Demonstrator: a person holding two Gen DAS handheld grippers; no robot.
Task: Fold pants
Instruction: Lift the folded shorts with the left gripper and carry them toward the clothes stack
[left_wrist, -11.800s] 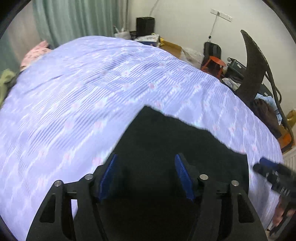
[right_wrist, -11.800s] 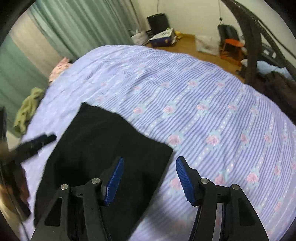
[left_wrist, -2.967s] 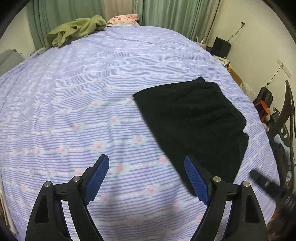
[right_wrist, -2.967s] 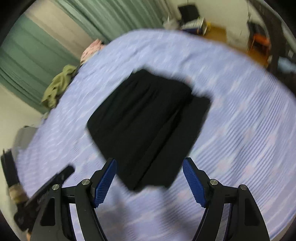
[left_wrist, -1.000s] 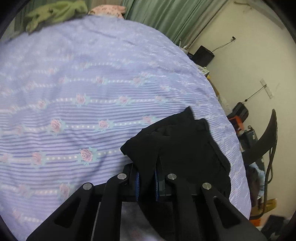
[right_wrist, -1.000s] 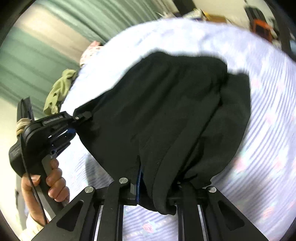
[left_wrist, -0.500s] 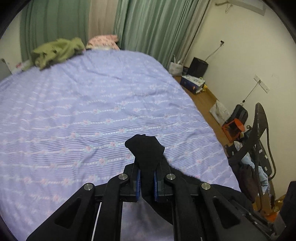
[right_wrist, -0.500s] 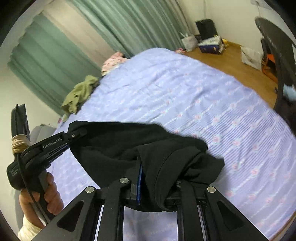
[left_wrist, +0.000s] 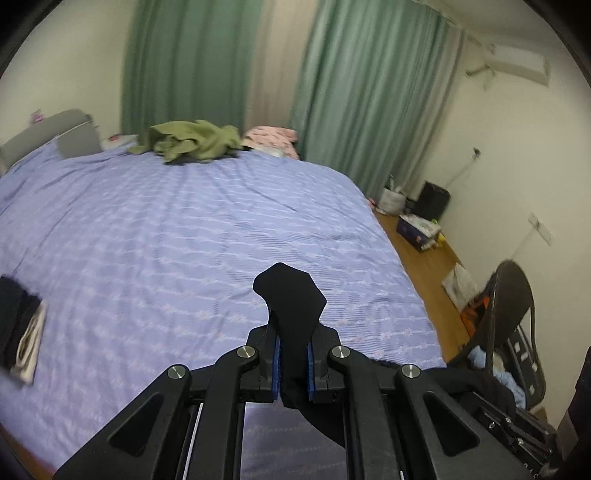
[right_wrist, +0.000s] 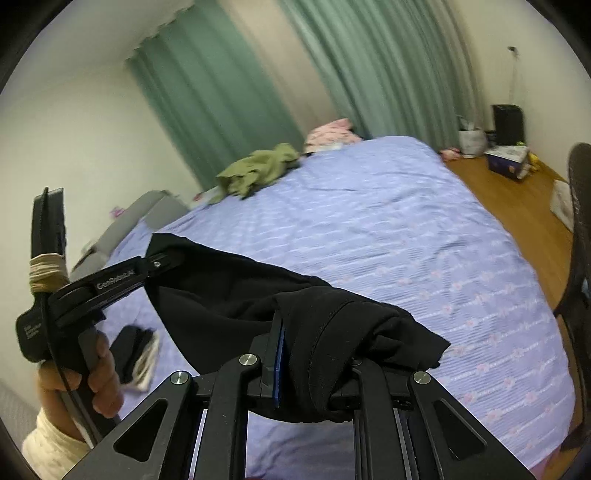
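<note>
Above the lilac striped bedspread (left_wrist: 177, 236) I have the black pants (right_wrist: 229, 306) hanging in the air, clear of the bed, strung between my two tools. My left gripper (left_wrist: 291, 363) is clamped on a corner of the fabric, a tab of cloth poking up past its blue pads (left_wrist: 275, 363), and in the right wrist view I can see the person's hand (right_wrist: 92, 373) holding that same tool out to the side. My right gripper (right_wrist: 314, 373) is pinched down on a thicker bunch, several layers with a stitched hem rolled over the far finger. I judge the cloth soft and light: it sags in a loose belly between the two holds and keeps no shape of its own, so it will drape wherever I let it drop. It looks matte, not slippery, but the bunched right hold seems less tidy than a clean edge. For a neat fold I would take it by the corners of one edge, keep it taut, and lay it flat. Near the bed's left edge lies a small dark folded pile (left_wrist: 20, 332), and an olive garment (left_wrist: 192, 140) sits far off by the curtains.
</note>
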